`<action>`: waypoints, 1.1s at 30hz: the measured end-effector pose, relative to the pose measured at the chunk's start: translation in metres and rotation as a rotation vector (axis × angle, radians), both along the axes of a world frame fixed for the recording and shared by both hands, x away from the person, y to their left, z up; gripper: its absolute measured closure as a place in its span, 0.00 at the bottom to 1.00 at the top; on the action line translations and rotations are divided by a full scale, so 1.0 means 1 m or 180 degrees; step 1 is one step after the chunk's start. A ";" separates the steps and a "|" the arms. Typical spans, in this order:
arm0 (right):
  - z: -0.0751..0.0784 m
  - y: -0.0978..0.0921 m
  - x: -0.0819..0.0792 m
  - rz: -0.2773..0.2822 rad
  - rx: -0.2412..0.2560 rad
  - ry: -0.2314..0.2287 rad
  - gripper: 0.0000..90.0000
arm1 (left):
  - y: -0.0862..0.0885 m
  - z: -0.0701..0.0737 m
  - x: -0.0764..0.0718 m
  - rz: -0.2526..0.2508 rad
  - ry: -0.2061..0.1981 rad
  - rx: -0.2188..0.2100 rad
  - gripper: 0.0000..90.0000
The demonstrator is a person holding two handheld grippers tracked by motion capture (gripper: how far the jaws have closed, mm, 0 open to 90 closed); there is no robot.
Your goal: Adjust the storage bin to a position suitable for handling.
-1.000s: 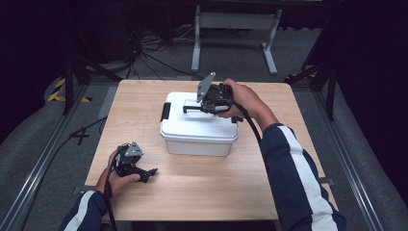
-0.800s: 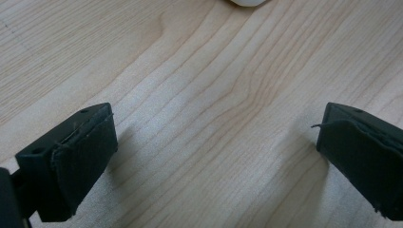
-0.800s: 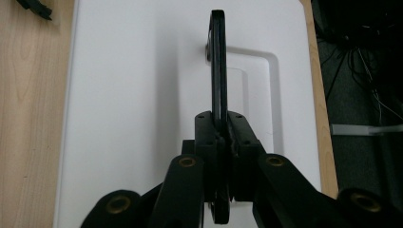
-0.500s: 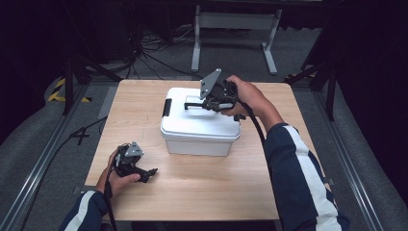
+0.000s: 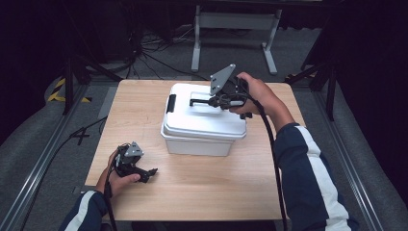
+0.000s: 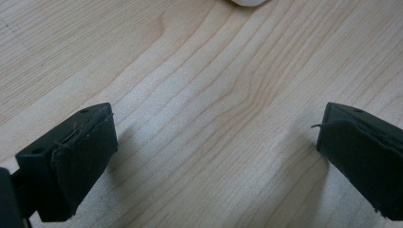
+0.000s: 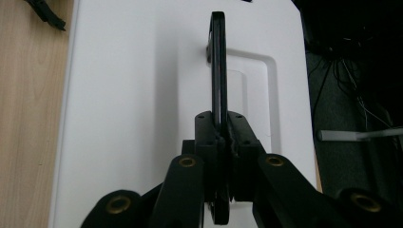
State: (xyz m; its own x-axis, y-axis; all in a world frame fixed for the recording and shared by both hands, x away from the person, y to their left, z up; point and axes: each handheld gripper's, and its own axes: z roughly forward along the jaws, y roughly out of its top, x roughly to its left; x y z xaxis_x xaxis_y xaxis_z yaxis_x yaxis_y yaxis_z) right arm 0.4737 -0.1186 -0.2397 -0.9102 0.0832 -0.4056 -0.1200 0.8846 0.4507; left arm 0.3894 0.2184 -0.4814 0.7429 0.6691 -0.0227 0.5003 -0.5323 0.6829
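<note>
A white lidded box (image 5: pixel 204 130) stands in the middle of the wooden table (image 5: pixel 144 110). Its black carry handle (image 5: pixel 199 101) is swung up from the lid's recess. My right gripper (image 5: pixel 216 101) is shut on that handle from the box's right side. In the right gripper view the handle (image 7: pixel 218 61) runs upright between the closed jaws of the right gripper (image 7: pixel 221 137), over the white lid (image 7: pixel 133 95). My left gripper (image 5: pixel 151 173) rests on the table near the front left corner, open. In the left gripper view the left gripper (image 6: pixel 216 156) has bare wood between its pads.
A black latch (image 5: pixel 171 103) sits on the box's left end. Beyond the table's far edge stands a grey metal frame (image 5: pixel 231 24), with cables on the floor. Dark rails run along both sides of the table.
My right gripper has drifted slightly to the right and up while holding the handle. The left hand and its gripper have stayed put.
</note>
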 end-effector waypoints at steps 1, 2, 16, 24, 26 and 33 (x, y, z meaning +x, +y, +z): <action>0.001 -0.002 0.000 -0.0007 0.0005 -0.0002 0.95 | 0.000 0.000 0.000 0.0001 -0.0011 0.0004 0.00; 0.002 -0.003 -0.002 -0.0015 -0.0003 -0.0032 0.95 | 0.001 0.000 0.000 -0.0011 -0.0032 0.0027 0.00; 0.013 -0.042 -0.010 -0.0170 0.0001 -0.0112 0.95 | 0.001 0.000 0.000 0.0017 -0.0021 -0.0001 0.00; 0.016 -0.063 -0.019 -0.0254 0.0092 -0.0118 0.95 | 0.002 0.000 0.000 0.0018 -0.0022 0.0001 0.00; 0.016 -0.070 -0.021 -0.0282 0.0120 -0.0123 0.95 | 0.001 0.000 -0.001 0.0025 -0.0014 -0.0005 0.00; 0.019 -0.092 -0.026 -0.0399 0.0165 -0.0122 0.94 | 0.002 0.000 -0.002 0.0041 -0.0026 0.0000 0.00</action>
